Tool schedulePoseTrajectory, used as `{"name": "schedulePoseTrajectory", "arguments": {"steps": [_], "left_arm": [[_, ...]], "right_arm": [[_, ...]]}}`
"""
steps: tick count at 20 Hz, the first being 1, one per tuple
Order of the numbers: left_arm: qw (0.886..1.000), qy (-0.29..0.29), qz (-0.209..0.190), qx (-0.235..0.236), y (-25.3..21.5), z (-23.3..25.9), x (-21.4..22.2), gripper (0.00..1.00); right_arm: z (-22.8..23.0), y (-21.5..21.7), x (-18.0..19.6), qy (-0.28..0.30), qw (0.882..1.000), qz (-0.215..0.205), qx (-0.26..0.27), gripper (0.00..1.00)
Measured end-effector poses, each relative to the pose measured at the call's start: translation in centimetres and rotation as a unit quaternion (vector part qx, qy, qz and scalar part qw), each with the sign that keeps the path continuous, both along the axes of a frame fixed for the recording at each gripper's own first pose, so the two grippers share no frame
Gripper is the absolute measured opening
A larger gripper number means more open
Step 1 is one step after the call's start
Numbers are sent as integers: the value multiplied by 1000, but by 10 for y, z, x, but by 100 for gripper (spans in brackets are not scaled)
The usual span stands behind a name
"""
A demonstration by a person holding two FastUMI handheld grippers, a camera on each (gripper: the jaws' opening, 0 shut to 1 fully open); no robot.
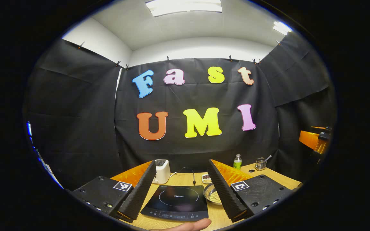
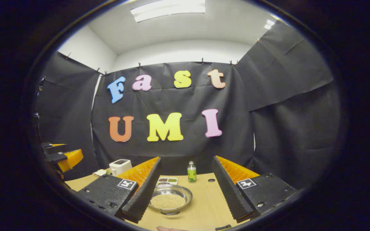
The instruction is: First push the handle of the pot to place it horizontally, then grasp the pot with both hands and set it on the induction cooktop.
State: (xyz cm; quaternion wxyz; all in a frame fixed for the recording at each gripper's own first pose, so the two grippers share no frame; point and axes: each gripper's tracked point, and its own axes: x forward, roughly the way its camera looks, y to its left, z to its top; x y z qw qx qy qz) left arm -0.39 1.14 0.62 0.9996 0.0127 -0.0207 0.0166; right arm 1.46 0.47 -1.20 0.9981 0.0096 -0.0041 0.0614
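Both grippers, left gripper and right gripper, stand wide open, holding nothing. The pot, a shallow metal pan of small beads, sits right of the cooktop. Probably light, rigid and slippery-rimmed; pinch opposite rim edges, keeping it level.
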Motion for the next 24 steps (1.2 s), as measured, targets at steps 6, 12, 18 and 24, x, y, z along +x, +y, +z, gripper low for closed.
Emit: {"name": "schedulePoseTrajectory", "arguments": {"steps": [6, 12, 18, 24], "left_arm": [[1000, 3, 23, 11, 9, -9, 4, 96], [1000, 12, 28, 4, 15, -20, 10, 95], [999, 16, 28, 10, 14, -27, 13, 95], [999, 29, 27, 10, 13, -41, 17, 95]], "right_arm": [[-27, 20, 13, 14, 999, 30, -3, 79], [-91, 61, 23, 87, 991, 104, -17, 24], [-151, 74, 37, 146, 983, 106, -36, 4], [-216, 89, 43, 213, 968, 114, -65, 1]]}}
